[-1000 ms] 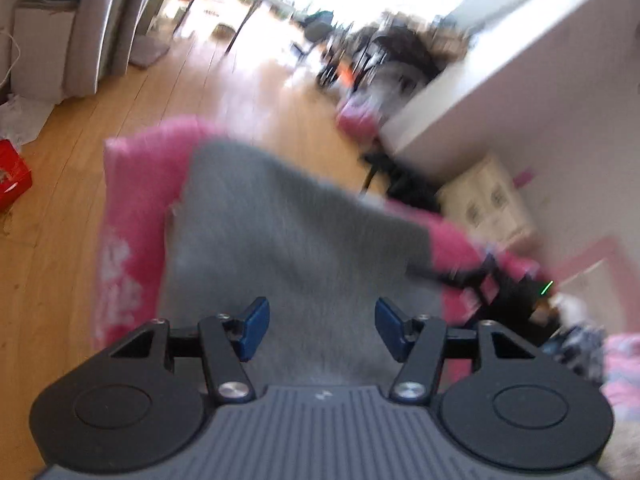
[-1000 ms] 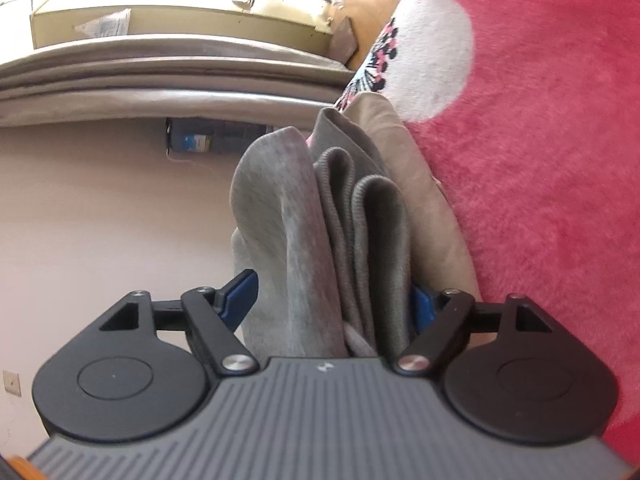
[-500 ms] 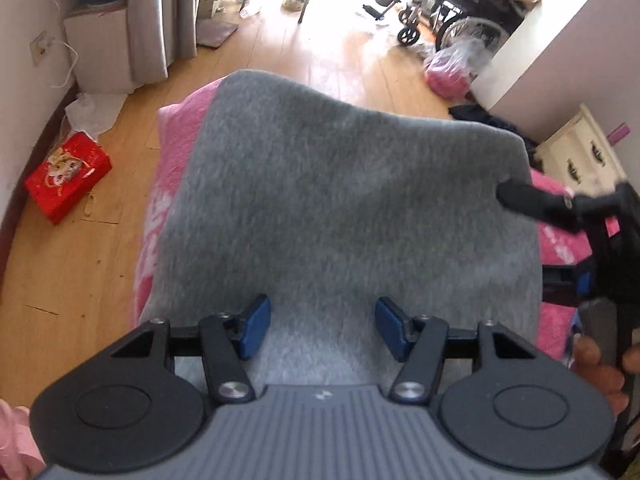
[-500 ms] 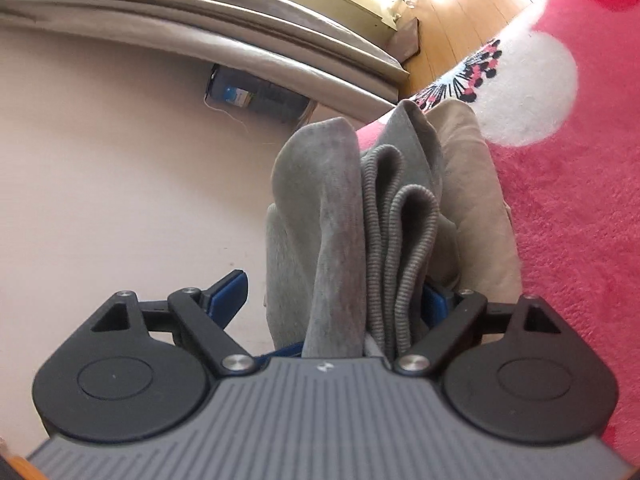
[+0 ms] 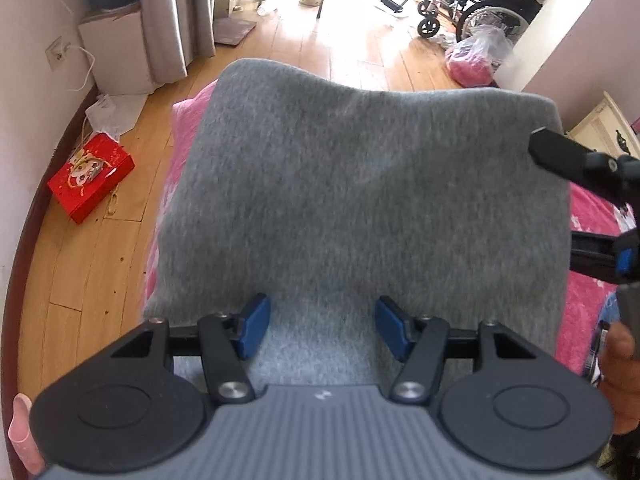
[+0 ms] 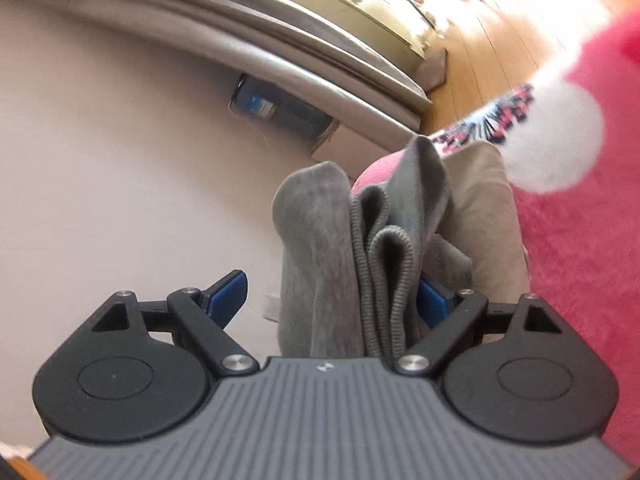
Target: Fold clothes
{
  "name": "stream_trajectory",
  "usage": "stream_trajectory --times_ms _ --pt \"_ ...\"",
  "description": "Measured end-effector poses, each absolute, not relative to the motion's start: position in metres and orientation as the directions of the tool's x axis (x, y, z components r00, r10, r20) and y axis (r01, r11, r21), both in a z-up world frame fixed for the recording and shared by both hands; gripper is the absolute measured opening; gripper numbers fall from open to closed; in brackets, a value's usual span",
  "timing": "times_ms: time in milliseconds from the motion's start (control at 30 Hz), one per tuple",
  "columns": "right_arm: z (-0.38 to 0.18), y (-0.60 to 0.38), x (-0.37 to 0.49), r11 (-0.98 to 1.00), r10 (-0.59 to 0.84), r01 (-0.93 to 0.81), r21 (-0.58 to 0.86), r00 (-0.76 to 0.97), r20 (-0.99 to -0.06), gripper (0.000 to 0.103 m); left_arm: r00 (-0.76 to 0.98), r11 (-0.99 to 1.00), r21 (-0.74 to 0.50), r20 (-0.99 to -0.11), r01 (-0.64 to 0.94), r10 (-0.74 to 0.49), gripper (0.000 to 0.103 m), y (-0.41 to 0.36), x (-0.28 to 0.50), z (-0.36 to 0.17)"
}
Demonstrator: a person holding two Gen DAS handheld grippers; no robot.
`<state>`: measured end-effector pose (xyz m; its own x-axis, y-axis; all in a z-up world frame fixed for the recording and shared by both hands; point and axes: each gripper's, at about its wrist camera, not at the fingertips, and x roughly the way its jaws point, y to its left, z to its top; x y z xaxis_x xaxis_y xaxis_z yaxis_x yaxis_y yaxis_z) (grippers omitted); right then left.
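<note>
A folded grey garment (image 5: 360,184) fills the left wrist view, spread flat over the pink bed cover (image 5: 176,168). My left gripper (image 5: 323,326) is open at its near edge, blue pads wide apart with the grey cloth between and under them. At the right edge, my right gripper (image 5: 588,208) straddles the garment's right side, one finger above it and one below. In the right wrist view the right gripper (image 6: 330,300) is open and turned on its side. The garment's folded layers (image 6: 360,248) lean on its right pad, clear of the left pad.
A beige garment (image 6: 492,216) lies on the pink cover (image 6: 580,264) behind the grey one. A red box (image 5: 92,178) and a white carton (image 5: 116,56) sit on the wooden floor left of the bed. A wheelchair (image 5: 488,4) stands far back. A hand (image 5: 620,380) shows at lower right.
The left wrist view has levelled out and the grey garment now sits square in front of it. The right gripper has tilted, still around the garment's edge. Neither gripper's opening has changed.
</note>
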<state>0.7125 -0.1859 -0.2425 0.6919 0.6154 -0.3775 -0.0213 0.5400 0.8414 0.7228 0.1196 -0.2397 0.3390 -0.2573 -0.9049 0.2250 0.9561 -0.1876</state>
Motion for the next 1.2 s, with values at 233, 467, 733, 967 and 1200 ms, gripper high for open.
stream_trajectory --times_ms 233,467,733,967,1200 --pt "-0.25 -0.192 0.73 0.633 0.535 0.078 0.77 0.675 -0.508 0.047 0.352 0.966 -0.167 -0.908 0.198 -0.229 0.061 0.114 0.72 -0.238" --pt "-0.216 -0.154 0.717 0.769 0.537 -0.158 0.619 0.685 -0.492 0.044 0.371 0.955 -0.167 -0.894 0.244 -0.251 0.06 0.1 0.712 -0.218" --pt "-0.237 -0.194 0.75 0.622 0.674 -0.102 0.776 0.575 -0.464 0.047 0.391 0.911 -0.143 -0.869 0.386 -0.302 0.064 0.069 0.696 -0.176" --pt "-0.249 -0.22 0.783 0.437 0.829 0.005 0.9 0.385 -0.405 0.064 0.377 0.866 -0.093 -0.873 0.491 -0.308 0.074 0.024 0.69 -0.173" --pt "-0.252 -0.223 0.79 0.322 0.878 0.138 0.937 0.327 -0.35 0.086 0.413 0.861 0.098 -0.9 0.498 -0.137 0.079 -0.031 0.694 -0.19"
